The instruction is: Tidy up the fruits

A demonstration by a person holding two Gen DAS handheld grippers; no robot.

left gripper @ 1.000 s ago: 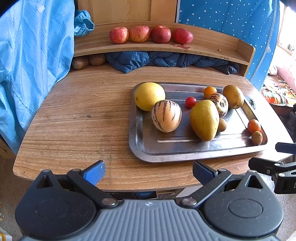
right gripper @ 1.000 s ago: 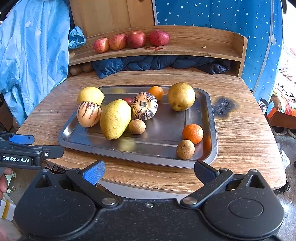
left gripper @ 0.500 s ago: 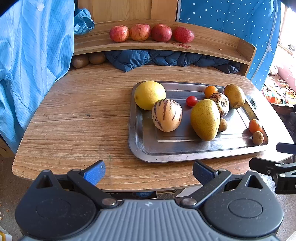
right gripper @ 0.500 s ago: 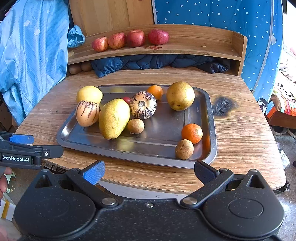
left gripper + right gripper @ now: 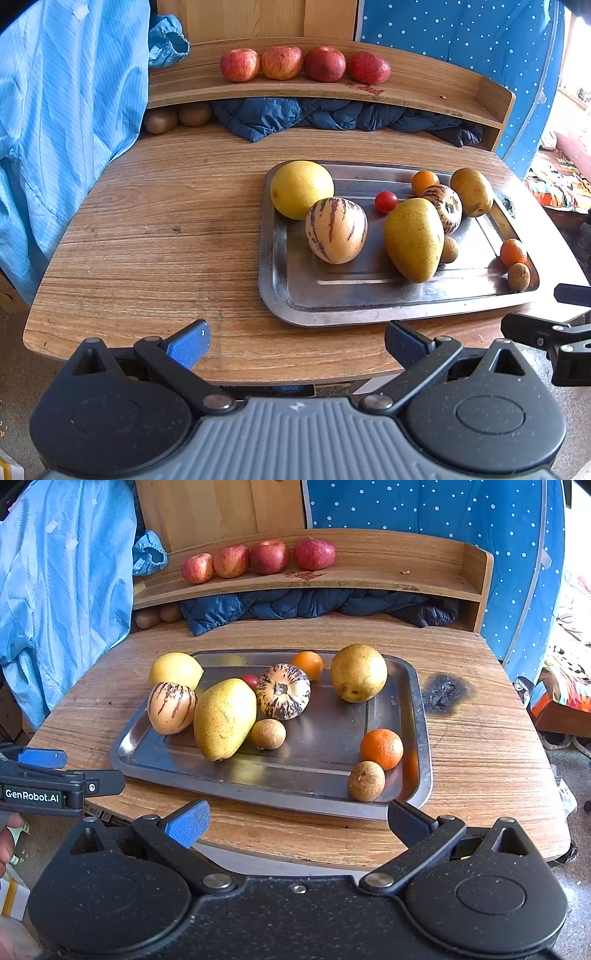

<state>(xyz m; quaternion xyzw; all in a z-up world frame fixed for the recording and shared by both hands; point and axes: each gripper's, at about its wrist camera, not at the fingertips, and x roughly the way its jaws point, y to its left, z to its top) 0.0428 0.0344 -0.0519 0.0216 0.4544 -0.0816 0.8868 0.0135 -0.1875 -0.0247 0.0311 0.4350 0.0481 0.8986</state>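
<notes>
Both tongs are waiting open and empty at the near edge of the wooden table (image 5: 155,236).

The left gripper (image 5: 297,343) and right gripper (image 5: 297,823) are hovering before the metal tray (image 5: 421,746) of fruits (image 5: 224,718); beyond it, apples (image 5: 282,62) are sitting on a wooden shelf (image 5: 424,88), blue cloth (image 5: 66,110) hanging left.

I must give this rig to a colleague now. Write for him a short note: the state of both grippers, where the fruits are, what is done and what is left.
Left hand-held gripper: open, empty, at the near table edge.
Right hand-held gripper: open, empty, before the tray's near rim.
Four red apples lie in a row on the curved wooden shelf; two brown kiwis lie under it.
On the rectangular steel tray remain mixed fruits, ten in all.
Left to do: sort the tray fruits; none is grasped yet.
</notes>
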